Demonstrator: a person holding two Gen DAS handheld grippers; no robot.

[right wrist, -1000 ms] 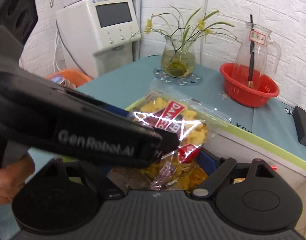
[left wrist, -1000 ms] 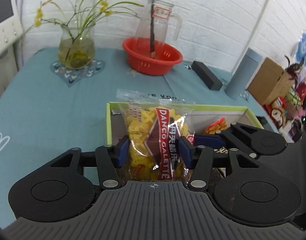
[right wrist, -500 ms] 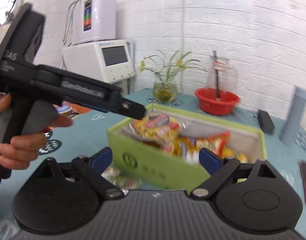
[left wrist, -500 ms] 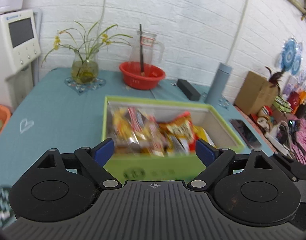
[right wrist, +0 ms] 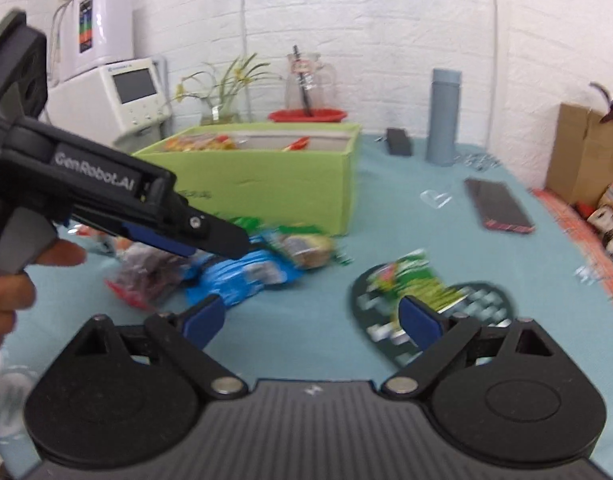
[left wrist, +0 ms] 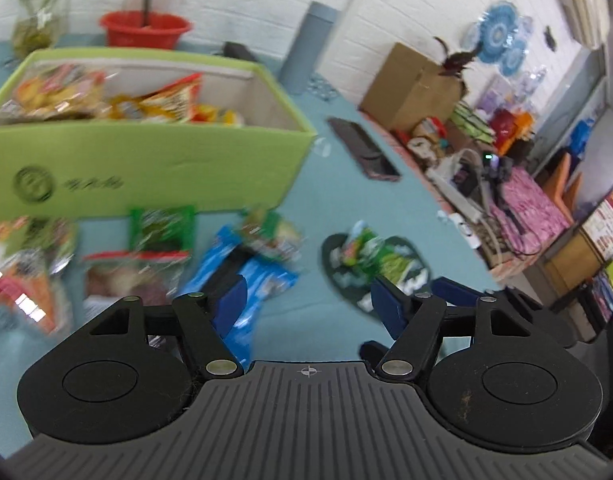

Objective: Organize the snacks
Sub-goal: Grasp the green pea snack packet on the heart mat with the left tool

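Observation:
The green box (left wrist: 154, 160) (right wrist: 266, 176) stands on the teal table with several snack bags inside. In front of it lie loose snacks: a blue packet (left wrist: 250, 280) (right wrist: 242, 276), a green packet (left wrist: 162, 228), a dark red packet (left wrist: 126, 276) and a green bag (left wrist: 370, 256) (right wrist: 414, 280) on a dark heart-shaped mat. My left gripper (left wrist: 308, 306) (right wrist: 226, 242) hovers over the blue packet; its jaws are closing with nothing between them. My right gripper (right wrist: 312, 320) is open and empty, low over bare cloth between the blue packet and the green bag.
A dark phone (right wrist: 498, 206) lies right of the box. A grey bottle (right wrist: 444, 116), a black case (right wrist: 398, 142), a red bowl (right wrist: 306, 115) and a flower vase (right wrist: 222, 112) stand at the back. A cardboard box (right wrist: 582, 152) and clutter lie beyond the table's right edge.
The left gripper let the yellow biscuit bag go into the box. Both grippers drew back from the box and swung right, over the loose snacks. The left jaws have narrowed again.

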